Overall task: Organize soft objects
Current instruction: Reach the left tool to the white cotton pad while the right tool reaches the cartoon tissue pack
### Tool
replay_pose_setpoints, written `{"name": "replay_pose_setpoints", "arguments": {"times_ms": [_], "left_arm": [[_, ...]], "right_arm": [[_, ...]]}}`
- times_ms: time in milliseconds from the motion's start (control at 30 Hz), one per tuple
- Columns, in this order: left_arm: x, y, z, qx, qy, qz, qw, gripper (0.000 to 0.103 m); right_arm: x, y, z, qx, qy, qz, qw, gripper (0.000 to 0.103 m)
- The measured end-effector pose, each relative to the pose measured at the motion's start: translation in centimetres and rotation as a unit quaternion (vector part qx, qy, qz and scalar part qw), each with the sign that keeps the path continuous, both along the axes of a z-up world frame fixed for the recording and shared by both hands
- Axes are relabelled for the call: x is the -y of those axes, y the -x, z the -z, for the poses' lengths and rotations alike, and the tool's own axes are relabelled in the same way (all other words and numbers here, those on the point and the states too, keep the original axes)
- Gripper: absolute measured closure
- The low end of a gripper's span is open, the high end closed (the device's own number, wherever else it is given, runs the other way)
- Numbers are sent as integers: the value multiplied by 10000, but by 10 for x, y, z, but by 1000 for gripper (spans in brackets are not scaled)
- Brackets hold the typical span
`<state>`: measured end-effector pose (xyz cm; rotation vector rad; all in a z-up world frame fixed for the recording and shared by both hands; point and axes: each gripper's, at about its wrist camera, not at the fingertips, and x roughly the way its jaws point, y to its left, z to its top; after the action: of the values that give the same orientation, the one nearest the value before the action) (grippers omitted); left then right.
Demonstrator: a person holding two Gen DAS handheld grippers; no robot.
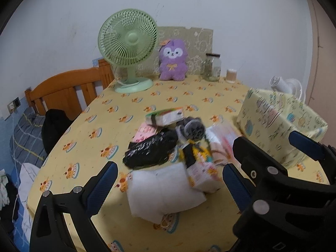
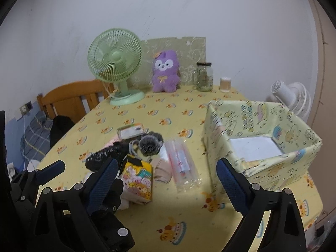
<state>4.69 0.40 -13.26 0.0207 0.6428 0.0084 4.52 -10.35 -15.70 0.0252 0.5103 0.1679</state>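
Note:
A heap of soft things lies mid-table: a white padded packet (image 1: pixel 166 193), a black plastic bag (image 1: pixel 151 151), a grey fluffy item (image 1: pixel 193 128), a cartoon-printed tissue pack (image 2: pixel 138 180) and a clear plastic pack (image 2: pixel 182 163). My left gripper (image 1: pixel 171 181) is open above the table, and the white packet shows between its fingers, untouched. My right gripper (image 2: pixel 168 180) is open too, hovering over the tissue pack and clear pack and holding nothing. To the right stands a yellow patterned box (image 2: pixel 262 163) with white paper (image 2: pixel 256 147) on its floor. A purple plush (image 1: pixel 173 63) sits upright at the table's back.
At the back stand a green fan (image 1: pixel 128 48), a glass jar (image 1: pixel 213 67) and a small tan container (image 1: pixel 231 76). A white fan (image 2: pixel 294 98) is behind the box. A wooden chair (image 1: pixel 69 92) and bedding with clothes lie off the table's left edge.

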Motion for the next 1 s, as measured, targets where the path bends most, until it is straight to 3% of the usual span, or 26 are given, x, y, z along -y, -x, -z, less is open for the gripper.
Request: {"name": "replay_pose_setpoints", "arguments": {"times_ms": [167, 733, 833, 1000], "left_arm": [[-5, -6, 16, -230, -117, -49, 9997, 6], [-13, -22, 43, -587, 127, 207, 9980, 6], [-13, -24, 44, -605, 96, 199, 9979, 6], [-16, -28, 48, -687, 146, 214, 9973, 6]], "right_arm": [[-12, -9, 15, -146, 121, -107, 9998, 7], [-34, -44, 49, -762, 153, -309, 9965, 11], [-36, -51, 54, -900, 91, -317, 9954, 16], [-36, -57, 61, -1138, -57, -437, 9925, 33]]}}
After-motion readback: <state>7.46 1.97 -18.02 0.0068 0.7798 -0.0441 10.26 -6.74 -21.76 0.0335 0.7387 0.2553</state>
